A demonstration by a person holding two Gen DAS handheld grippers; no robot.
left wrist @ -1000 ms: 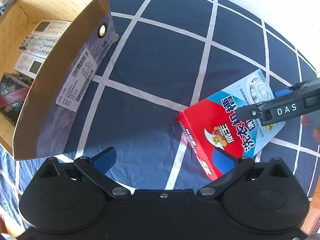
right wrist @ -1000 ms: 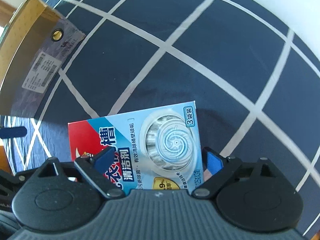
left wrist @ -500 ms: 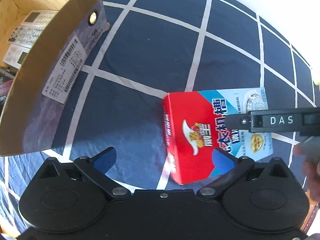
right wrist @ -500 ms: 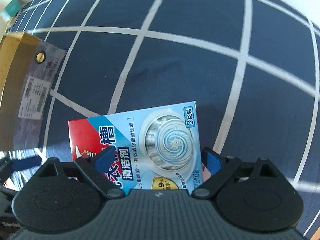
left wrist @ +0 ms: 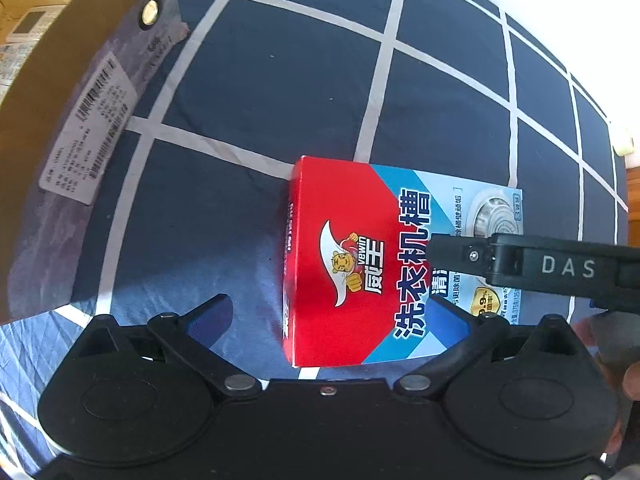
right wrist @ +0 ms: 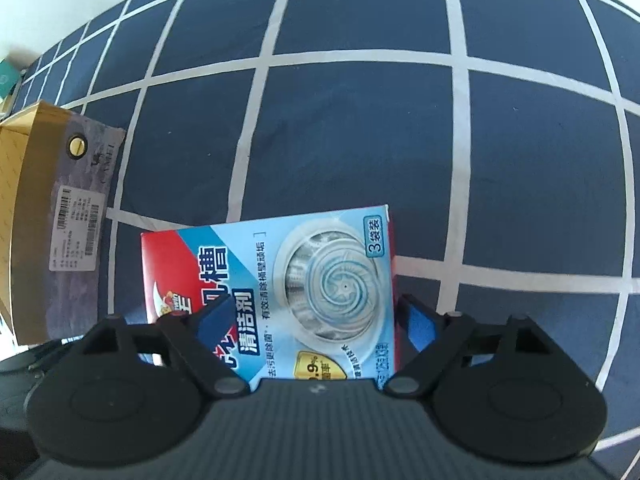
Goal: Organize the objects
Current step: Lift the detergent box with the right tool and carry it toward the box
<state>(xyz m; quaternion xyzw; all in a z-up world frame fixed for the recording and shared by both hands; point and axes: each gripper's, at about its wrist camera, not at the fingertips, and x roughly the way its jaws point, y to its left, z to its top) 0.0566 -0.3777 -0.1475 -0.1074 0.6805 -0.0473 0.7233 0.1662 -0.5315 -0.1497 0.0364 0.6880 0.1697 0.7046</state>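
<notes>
The detergent box (left wrist: pixel 360 264) carries "vewin", large Chinese characters and a washing-drum picture; its face is red at one end, pale blue at the other. "DAS" is printed on the right gripper (right wrist: pixel 316 320), whose jaws are closing with the box between them; whether the pads press it yet I cannot tell. The left gripper (left wrist: pixel 332 316) stands open above the box's red end. Compared with a second ago, the box has turned and lies closer to the cardboard box (left wrist: pixel 52 128), which bears a barcode label (left wrist: pixel 92 128). It rests on the navy checked cloth (left wrist: pixel 280 80)
</notes>
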